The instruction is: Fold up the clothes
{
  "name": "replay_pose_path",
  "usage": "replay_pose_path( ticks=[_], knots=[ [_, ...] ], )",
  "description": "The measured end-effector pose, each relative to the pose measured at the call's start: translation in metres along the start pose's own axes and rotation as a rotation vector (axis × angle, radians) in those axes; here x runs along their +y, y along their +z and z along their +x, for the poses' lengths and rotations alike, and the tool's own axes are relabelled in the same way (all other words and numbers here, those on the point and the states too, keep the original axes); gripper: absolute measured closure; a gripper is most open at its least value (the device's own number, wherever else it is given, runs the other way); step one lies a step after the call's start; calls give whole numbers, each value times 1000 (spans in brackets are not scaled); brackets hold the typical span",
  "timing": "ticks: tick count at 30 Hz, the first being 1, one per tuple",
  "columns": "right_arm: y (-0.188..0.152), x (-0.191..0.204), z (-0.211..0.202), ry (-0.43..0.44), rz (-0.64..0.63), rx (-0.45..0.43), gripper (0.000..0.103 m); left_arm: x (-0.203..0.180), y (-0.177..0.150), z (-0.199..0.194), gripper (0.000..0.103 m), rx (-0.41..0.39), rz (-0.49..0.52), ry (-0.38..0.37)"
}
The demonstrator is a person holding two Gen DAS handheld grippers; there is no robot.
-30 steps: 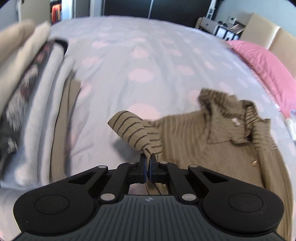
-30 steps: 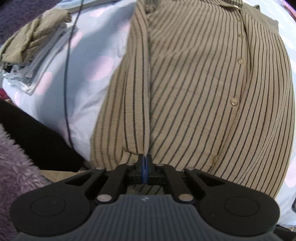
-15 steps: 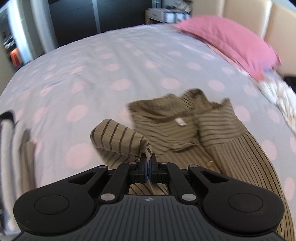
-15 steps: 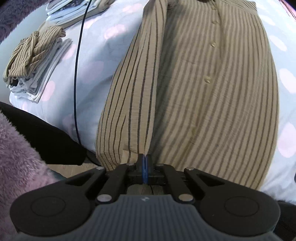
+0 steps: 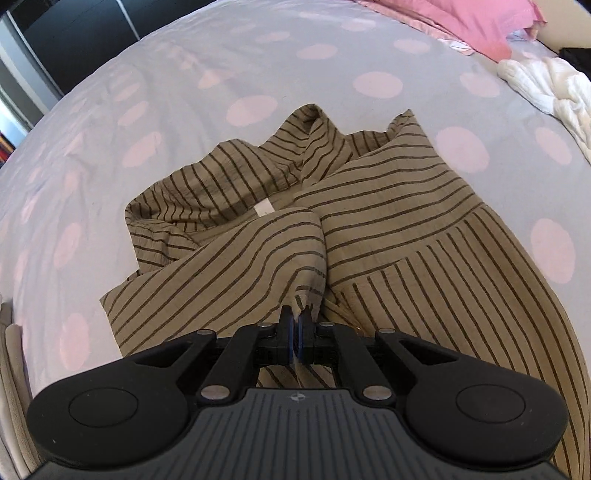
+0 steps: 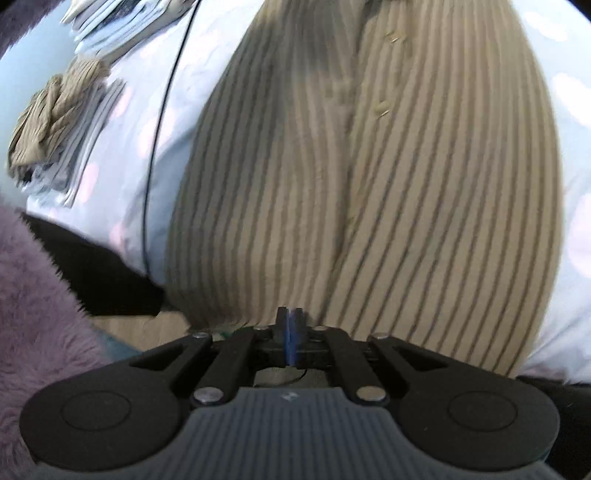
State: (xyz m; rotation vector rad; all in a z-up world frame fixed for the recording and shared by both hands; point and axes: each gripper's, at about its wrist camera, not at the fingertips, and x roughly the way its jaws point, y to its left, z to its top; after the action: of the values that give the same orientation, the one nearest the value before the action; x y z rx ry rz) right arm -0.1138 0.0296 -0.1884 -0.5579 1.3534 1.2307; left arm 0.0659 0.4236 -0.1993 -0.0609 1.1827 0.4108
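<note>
A tan shirt with dark stripes [image 5: 388, 229] lies on the pale dotted bedsheet [image 5: 184, 74], collar and white label toward the far side. My left gripper [image 5: 295, 319] is shut on a bunched fold of its sleeve, drawn in over the shirt's chest. In the right wrist view the shirt's buttoned front [image 6: 388, 184] lies flat and blurred, its left side folded in. My right gripper [image 6: 290, 319] sits at the hem near the bed's edge. Its jaws are opening by a thin gap, and I see no cloth pinched between them.
A pink pillow [image 5: 461, 22] and crumpled white cloth [image 5: 546, 88] lie at the far right. A stack of folded clothes [image 6: 66, 122] sits left of the shirt, with a black cable [image 6: 159, 129] between them. Purple fluffy fabric [image 6: 33, 295] fills the near left corner.
My left gripper carried the sleeve across from the left and lowered it onto the shirt. The side panel held by my right gripper now lies folded over the front, and its jaws have parted slightly.
</note>
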Motion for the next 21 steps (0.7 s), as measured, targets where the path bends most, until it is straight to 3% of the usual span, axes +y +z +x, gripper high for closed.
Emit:
replay_pose_path(
  ticks=[2, 6, 11, 14, 15, 16, 21],
  knots=[
    [2, -6, -2, -28, 6, -32, 96, 2, -1, -2, 103, 0, -6, 1],
    [5, -11, 3, -28, 24, -60, 71, 5, -2, -6, 103, -5, -15, -3],
    [13, -5, 15, -43, -10, -94, 72, 11, -2, -10, 103, -16, -35, -16],
    [14, -7, 25, -52, -8, -90, 77, 14, -4, -12, 103, -24, -46, -21],
    [14, -8, 25, -49, -2, -85, 95, 15, -5, -13, 103, -27, -50, -23],
    [14, -9, 25, -36, 7, -76, 101, 16, -5, -14, 103, -30, -54, -26],
    [14, -1, 12, 102, 31, -84, 102, 24, -9, -21, 103, -22, -77, 23]
  ],
)
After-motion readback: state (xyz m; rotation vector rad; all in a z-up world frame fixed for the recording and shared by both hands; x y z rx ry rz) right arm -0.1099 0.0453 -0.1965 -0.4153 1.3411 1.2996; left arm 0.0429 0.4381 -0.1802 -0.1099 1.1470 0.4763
